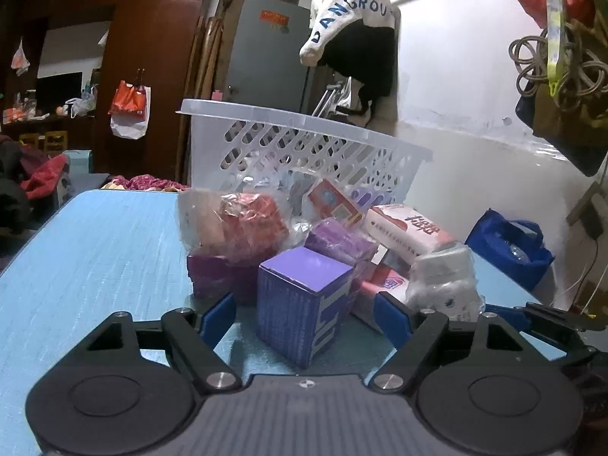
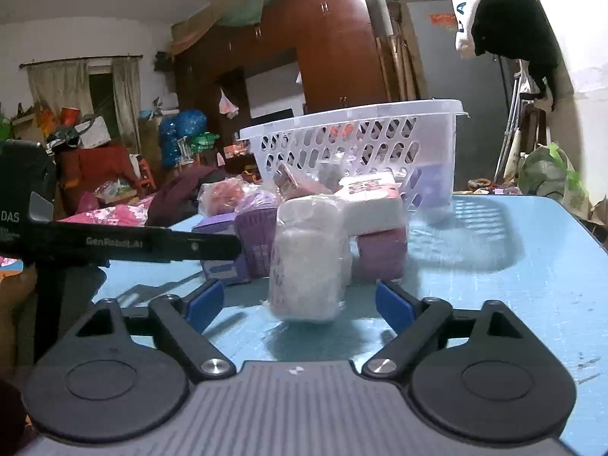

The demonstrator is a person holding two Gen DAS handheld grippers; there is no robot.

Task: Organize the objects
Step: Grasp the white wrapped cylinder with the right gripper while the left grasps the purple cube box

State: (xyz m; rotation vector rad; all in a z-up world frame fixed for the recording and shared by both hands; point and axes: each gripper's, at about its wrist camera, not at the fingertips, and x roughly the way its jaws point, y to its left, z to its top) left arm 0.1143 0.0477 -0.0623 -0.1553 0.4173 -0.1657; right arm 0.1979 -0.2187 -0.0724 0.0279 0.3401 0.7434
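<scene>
A heap of small packages lies on the blue table point(image 1: 95, 250) in front of a white perforated basket point(image 1: 304, 121). My left gripper point(image 1: 302, 300) is open, and a purple box point(image 1: 304, 304) stands between its blue pads without touching them. Behind the box lie a red item in clear wrap point(image 1: 243, 228), a purple basket-like container point(image 1: 338, 243) and a white-and-red pack point(image 1: 410, 231). My right gripper point(image 2: 299, 285) is open around a white plastic-wrapped package point(image 2: 307, 262), with a gap on both sides. The basket point(image 2: 353, 117) stands behind it.
The left tool's black finger point(image 2: 152, 245) crosses the left side of the right wrist view. A blue bag point(image 1: 509, 247) sits beyond the table's right edge. Clothes point(image 1: 353, 38) hang on the wall behind, and bags point(image 1: 562, 57) hang at the upper right. Cluttered furniture fills the room behind.
</scene>
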